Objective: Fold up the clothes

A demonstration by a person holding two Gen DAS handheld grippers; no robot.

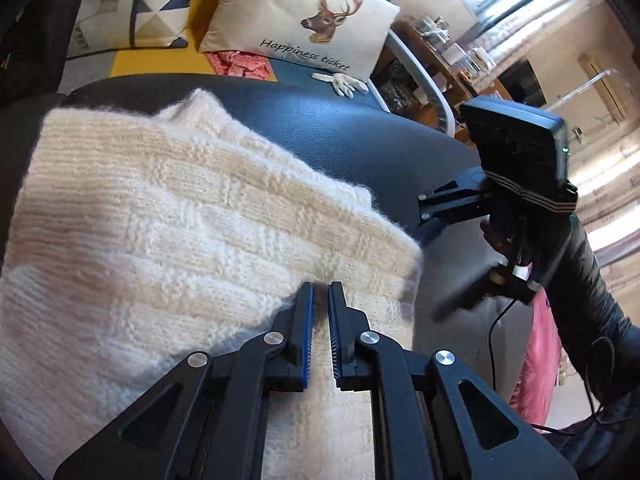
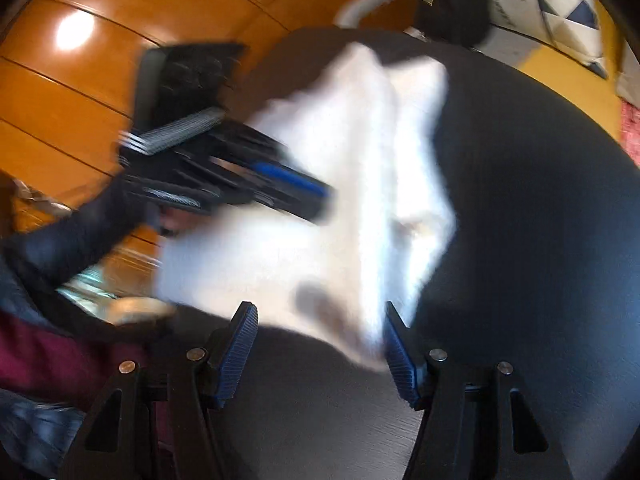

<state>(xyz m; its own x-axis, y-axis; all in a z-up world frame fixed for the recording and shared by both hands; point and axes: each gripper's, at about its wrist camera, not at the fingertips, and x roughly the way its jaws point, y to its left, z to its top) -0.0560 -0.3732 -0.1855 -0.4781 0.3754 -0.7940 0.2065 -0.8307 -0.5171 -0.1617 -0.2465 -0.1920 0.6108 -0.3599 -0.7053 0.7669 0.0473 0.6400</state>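
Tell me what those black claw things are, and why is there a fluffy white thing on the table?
Those claws are grabbers that a person holds, one in each hand. Each carries a small camera looking along its two fingers, so you get two pictures. In the left grabber's picture, the left grabber has its fingers nearly closed over a cream knitted sweater, though I cannot tell if it pinches it. The sweater lies on a dark round table. In the right grabber's blurry picture, the right grabber is wide open and holds nothing. Behind the table is a deer pillow.
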